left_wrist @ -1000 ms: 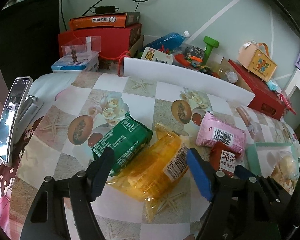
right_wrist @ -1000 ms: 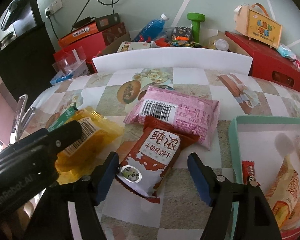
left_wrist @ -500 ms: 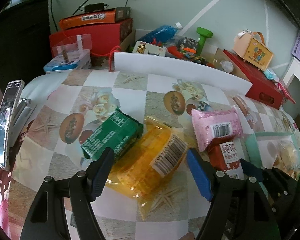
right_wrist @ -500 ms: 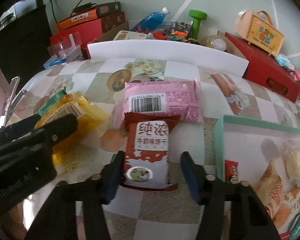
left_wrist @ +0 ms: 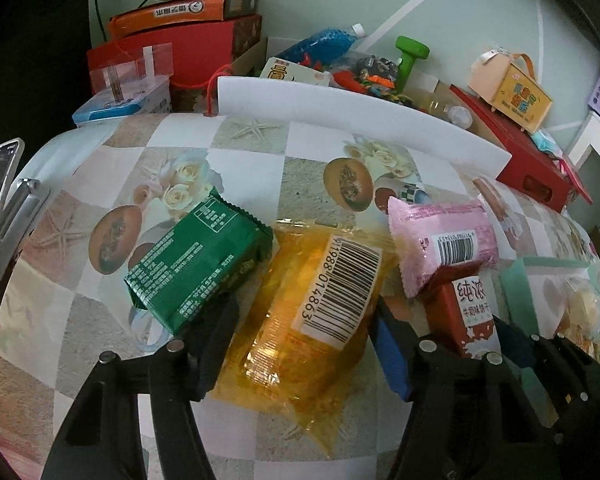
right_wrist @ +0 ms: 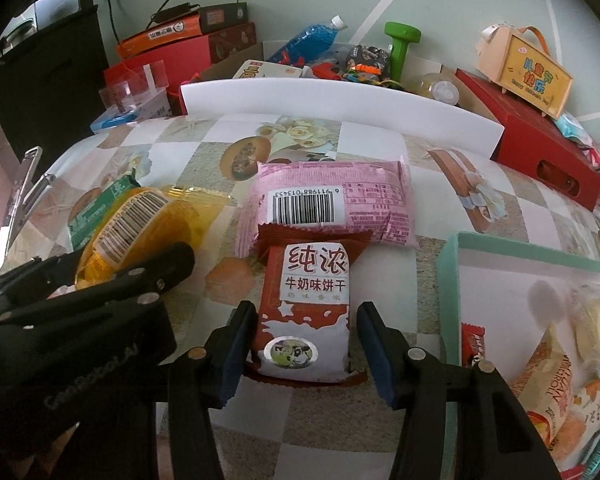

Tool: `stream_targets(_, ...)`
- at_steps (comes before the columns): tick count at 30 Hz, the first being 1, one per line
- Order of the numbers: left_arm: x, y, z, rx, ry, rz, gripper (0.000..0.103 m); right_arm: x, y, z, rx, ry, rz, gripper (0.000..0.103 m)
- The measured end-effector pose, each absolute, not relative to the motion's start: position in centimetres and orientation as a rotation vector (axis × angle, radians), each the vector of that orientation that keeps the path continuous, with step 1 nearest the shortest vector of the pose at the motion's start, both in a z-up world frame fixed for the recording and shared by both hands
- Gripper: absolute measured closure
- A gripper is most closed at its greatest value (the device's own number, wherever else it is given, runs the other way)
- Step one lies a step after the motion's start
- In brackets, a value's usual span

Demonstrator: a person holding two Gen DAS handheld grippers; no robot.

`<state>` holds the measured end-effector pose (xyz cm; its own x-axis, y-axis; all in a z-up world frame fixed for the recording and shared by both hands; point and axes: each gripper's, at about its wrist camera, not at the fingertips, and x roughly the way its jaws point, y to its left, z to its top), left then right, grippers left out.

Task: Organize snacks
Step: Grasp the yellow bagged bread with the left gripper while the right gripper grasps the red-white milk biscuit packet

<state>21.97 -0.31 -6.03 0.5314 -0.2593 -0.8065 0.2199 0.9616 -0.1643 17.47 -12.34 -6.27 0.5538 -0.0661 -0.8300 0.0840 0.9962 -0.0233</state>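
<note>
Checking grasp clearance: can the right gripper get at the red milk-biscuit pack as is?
Probably yes. The right gripper is open and straddles the red pack, which lies atop the pink pack's edge with nothing covering it.

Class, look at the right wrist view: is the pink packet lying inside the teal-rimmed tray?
No, the pink packet lies on the tablecloth, left of the tray.

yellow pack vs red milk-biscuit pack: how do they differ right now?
The yellow pack is translucent and shows its barcode label; the red milk-biscuit pack is opaque and shows its printed front. The yellow pack lies between the left gripper fingers, its top end against the green pack; the red pack lies between the right gripper fingers, its top edge over the pink pack. Both lie flat, ungripped.
</note>
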Motion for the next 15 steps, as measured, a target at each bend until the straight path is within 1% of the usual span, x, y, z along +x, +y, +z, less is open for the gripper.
stream_targets(6,22.2,-0.8,-6.1,-0.033,0.960,-0.273,0.036,17.5,-12.2,-6.3,0.017,0.976,-0.088,0.047)
stream_targets(7,22.2,-0.6,-6.1,-0.039,0.960,-0.273,0.039,17.5,-12.3,-6.3,0.021,0.976,-0.087,0.047)
stream_targets(8,22.2,-0.5,-6.0,-0.048,0.960,-0.273,0.040,17.5,-12.2,-6.3,0.023,0.977,-0.087,0.048)
stream_targets(10,22.2,-0.2,-5.9,-0.062,0.960,-0.267,0.043,17.5,-12.2,-6.1,0.031,0.975,-0.084,0.056)
stream_targets(14,22.2,0.3,-5.7,-0.078,0.958,-0.240,0.048,17.5,-12.5,-6.1,0.046,0.971,-0.084,0.059)
stream_targets(15,22.2,0.4,-5.6,-0.080,0.956,-0.237,0.051,17.5,-12.5,-6.0,0.050,0.970,-0.084,0.059)
